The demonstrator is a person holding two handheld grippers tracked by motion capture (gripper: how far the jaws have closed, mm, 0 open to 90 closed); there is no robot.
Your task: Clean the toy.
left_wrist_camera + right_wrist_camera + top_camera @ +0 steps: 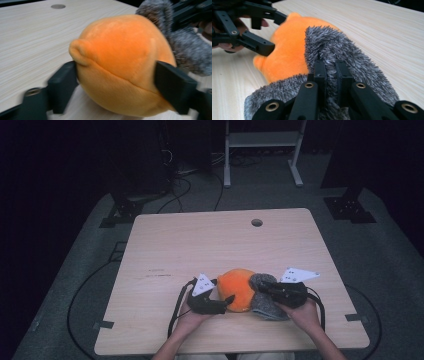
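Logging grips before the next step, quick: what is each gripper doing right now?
Left gripper: jaws astride the orange plush; whether they press it cannot be told.
Right gripper: shut on the grey fuzzy cloth.

Pale wood table (200, 245), grey carpet floor (390, 260), white frame (262, 140), dark room.

Plush ball (239, 289) on table (200, 245), near front edge, right of centre. Furry cloth (265, 302) touching ball's right side (wraps partly behind it). Left gripper (226, 301) at ball's left front, jaws either side of it. Right gripper (260, 289) on the cloth, right of ball. Round hole (257, 222) at table's far edge. Rack (262, 140) on floor behind table.
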